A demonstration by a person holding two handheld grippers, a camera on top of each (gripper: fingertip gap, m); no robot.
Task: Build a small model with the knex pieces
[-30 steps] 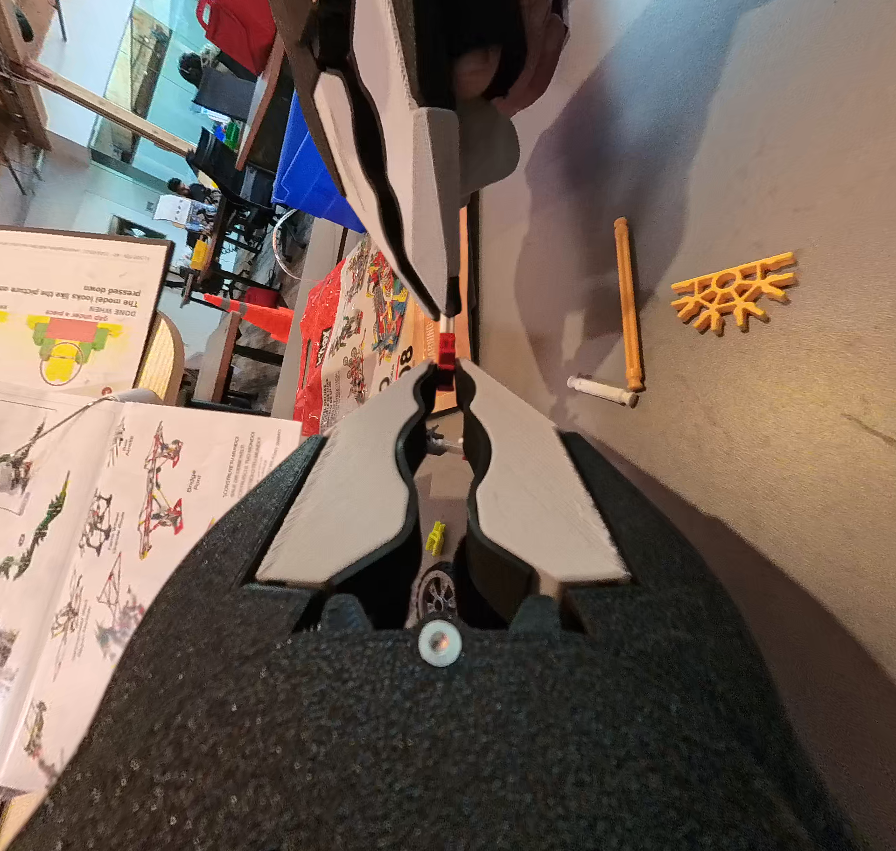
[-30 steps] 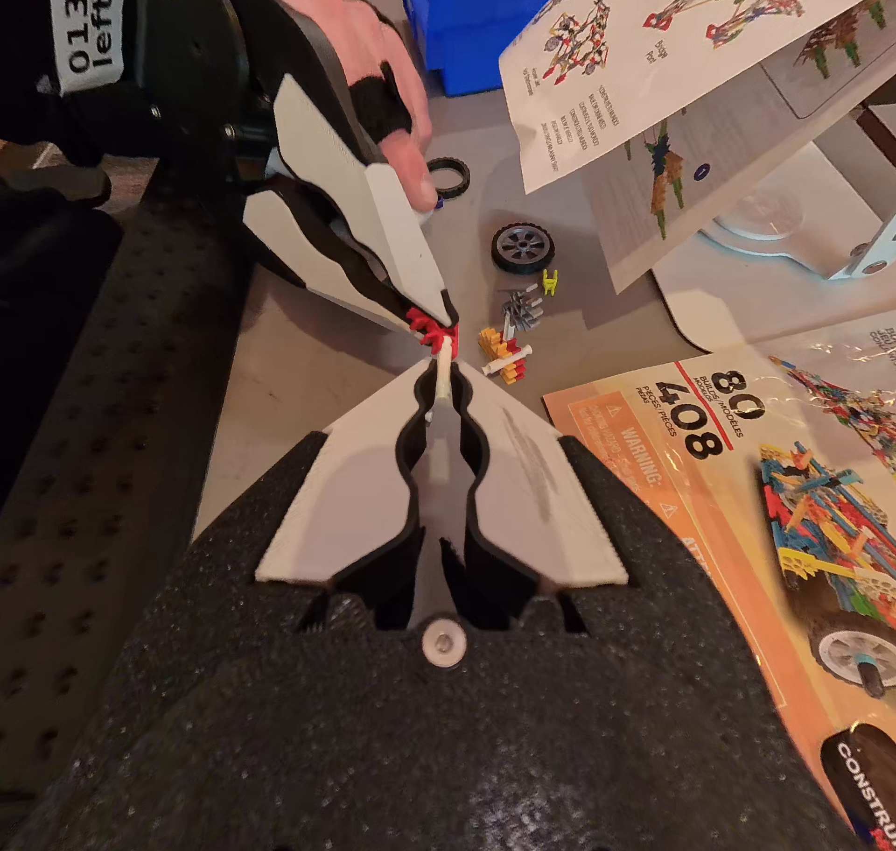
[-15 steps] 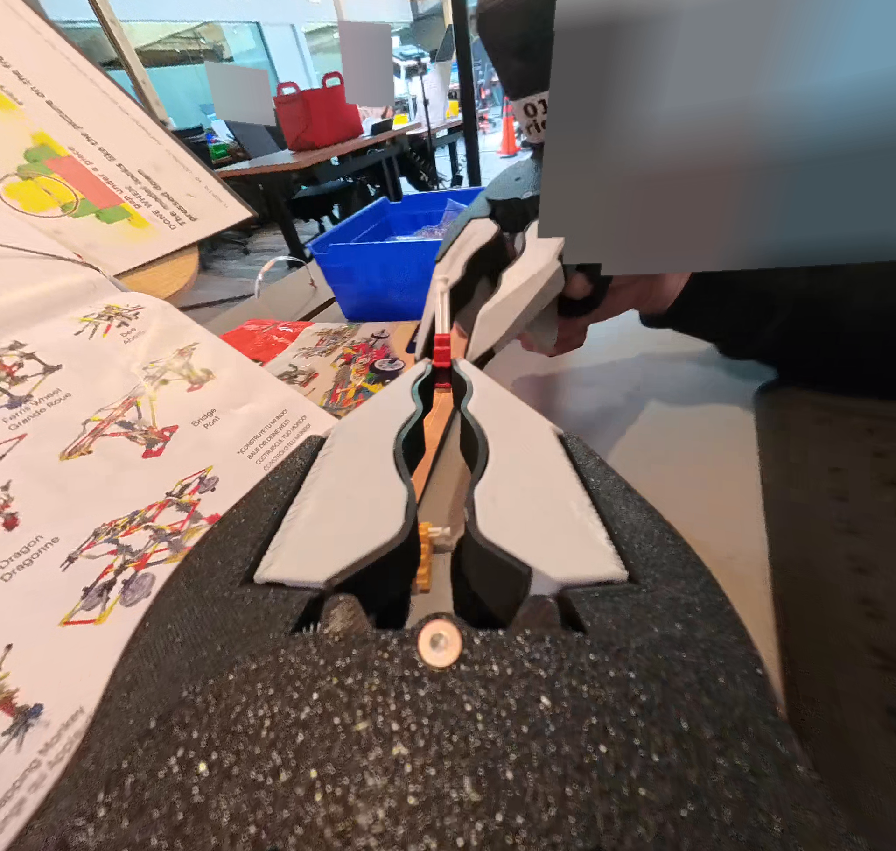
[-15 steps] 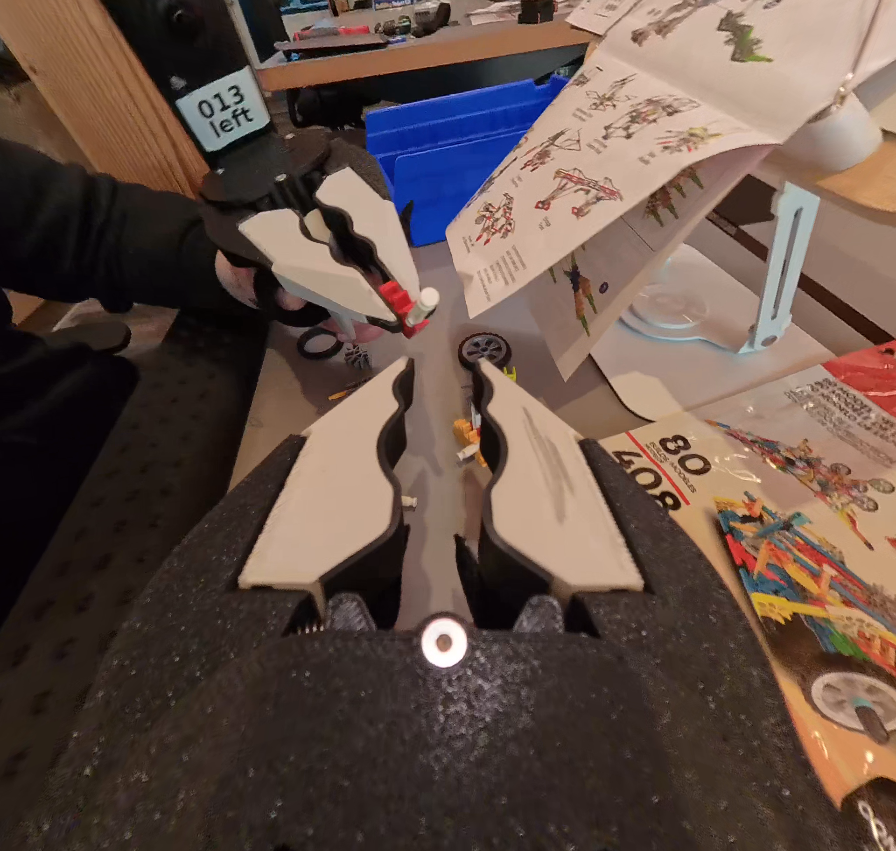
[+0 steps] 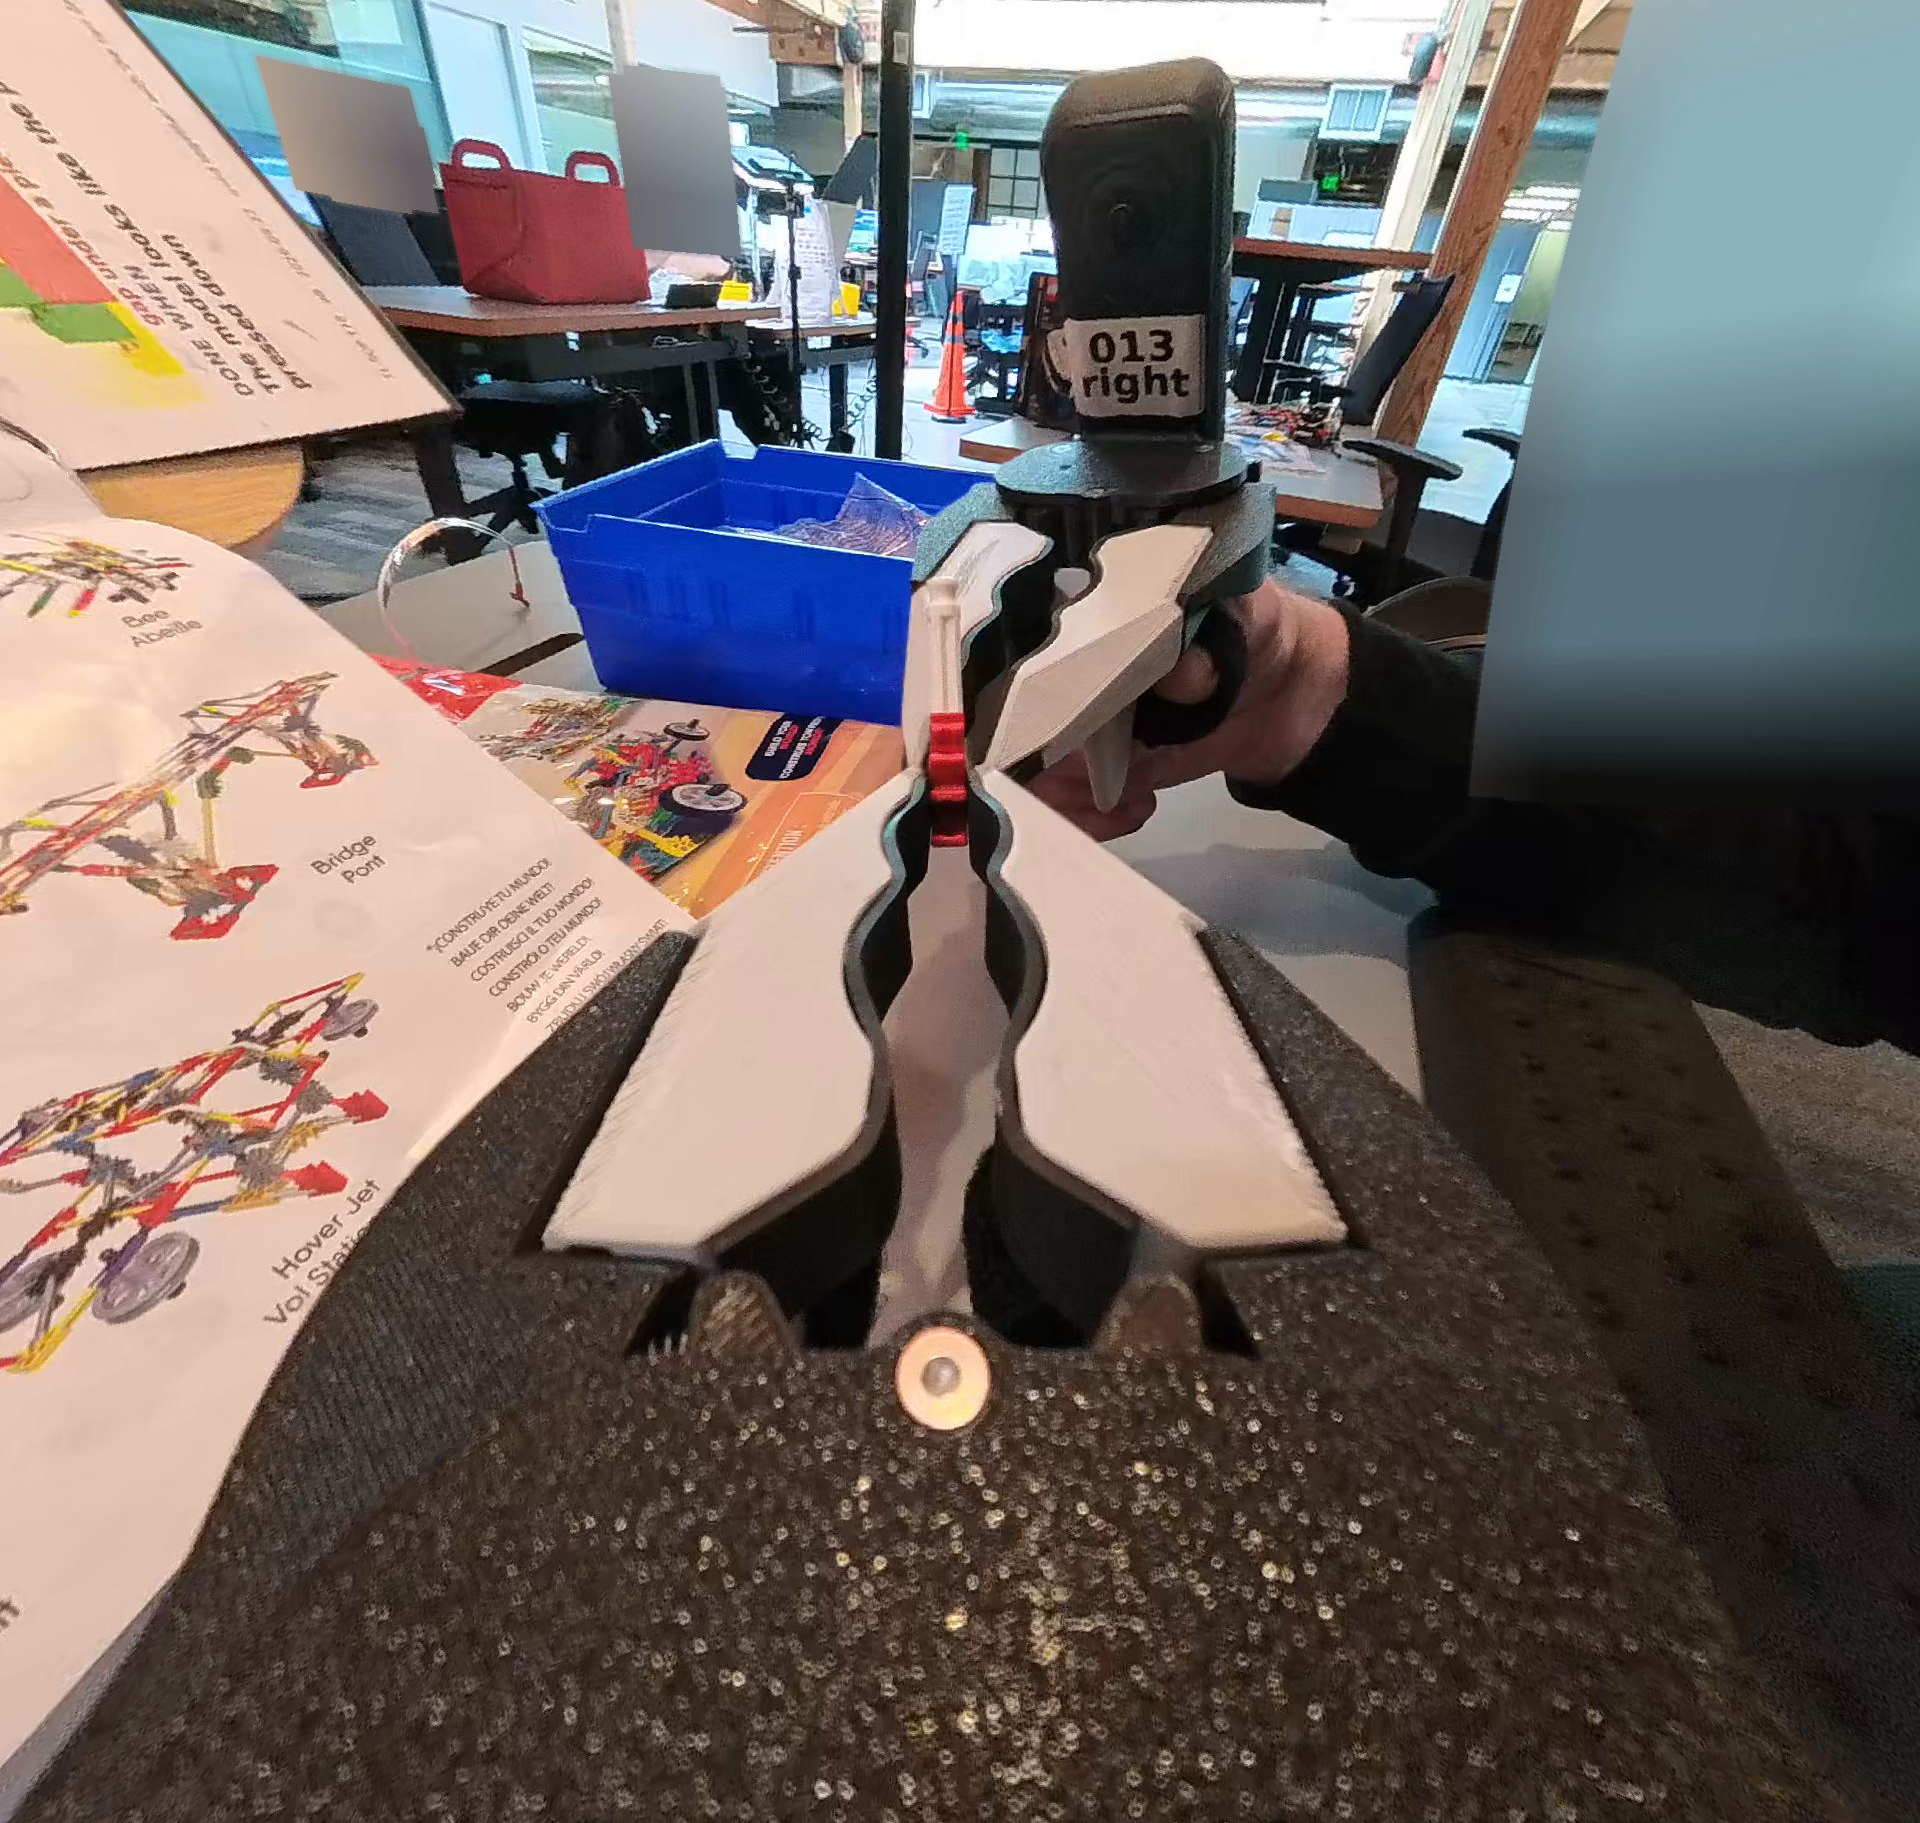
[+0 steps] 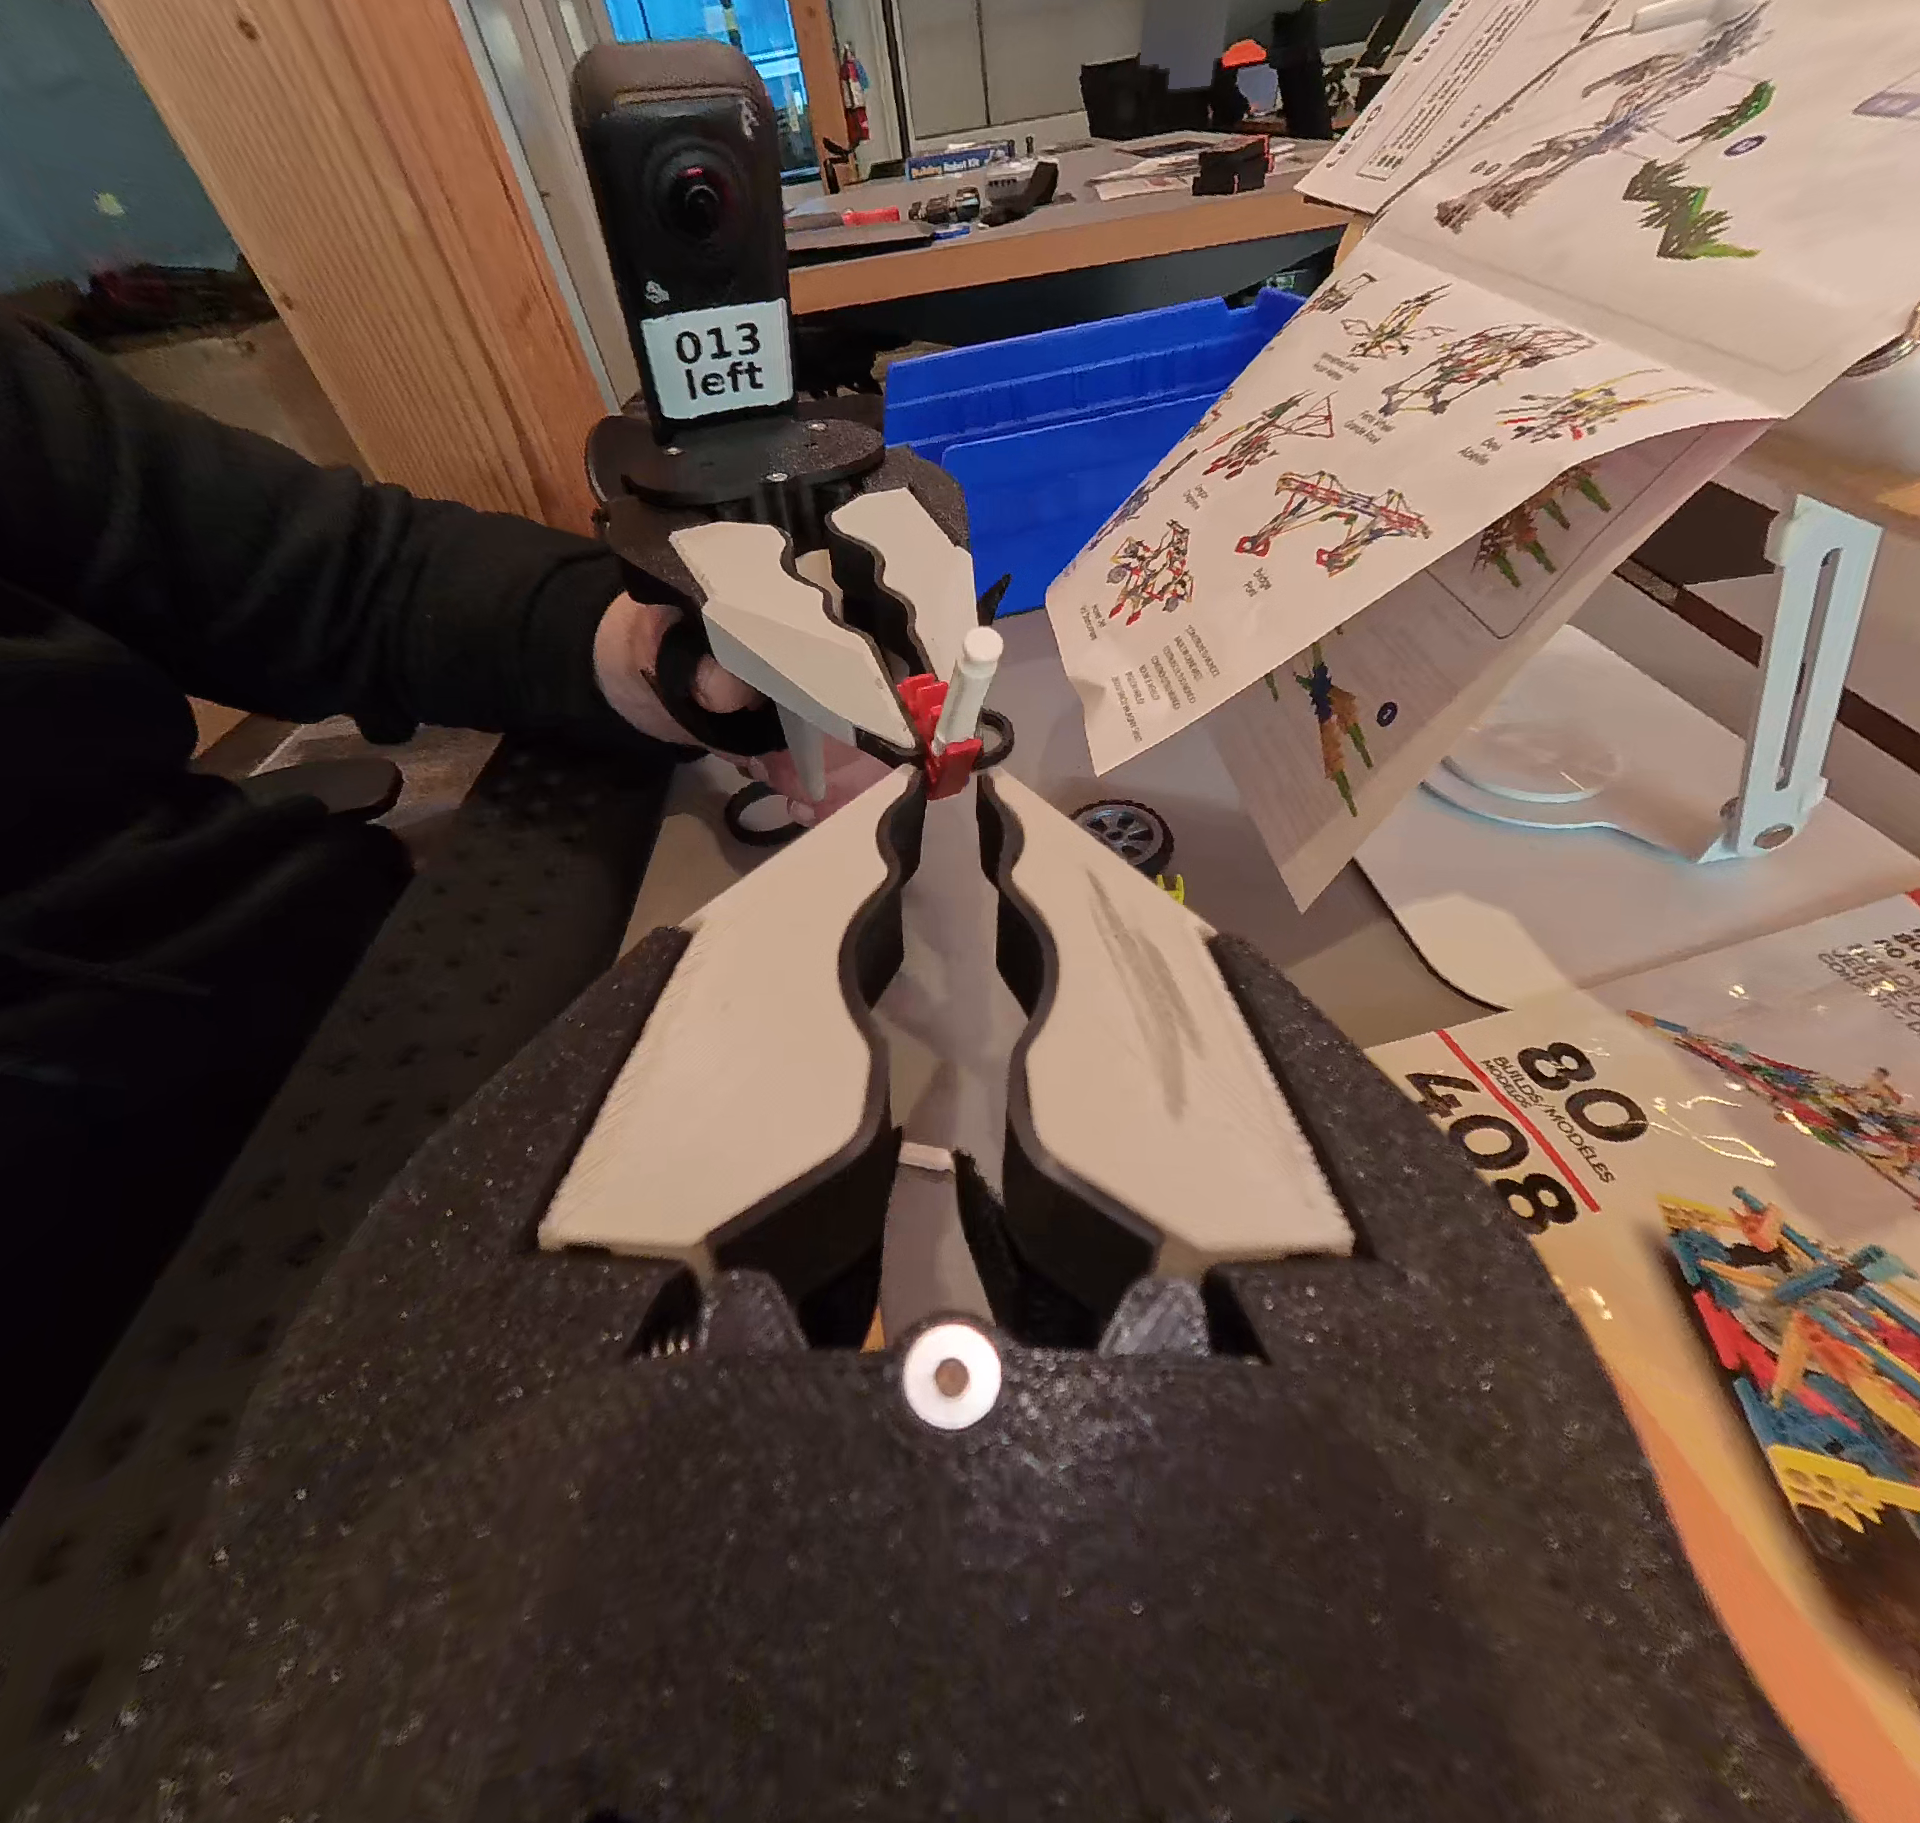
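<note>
Got the red connector pinched tight in the left gripper, white rod already plugged in and poking up from it, right gripper closed onto that connector from the opposite side, blue bin well behind it.

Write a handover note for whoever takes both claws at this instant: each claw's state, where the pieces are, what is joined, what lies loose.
Left claw: shut on the red connector, held above the table.
Right claw: shut, its tips on the same red connector from the opposite side.
Joined: the white rod is plugged into the connector and stands up from it; neither claw grips the rod.
Loose on the table: a wheel and a black tyre ring, beyond the claws.
Nearby: blue bin, propped instruction sheet.
</note>
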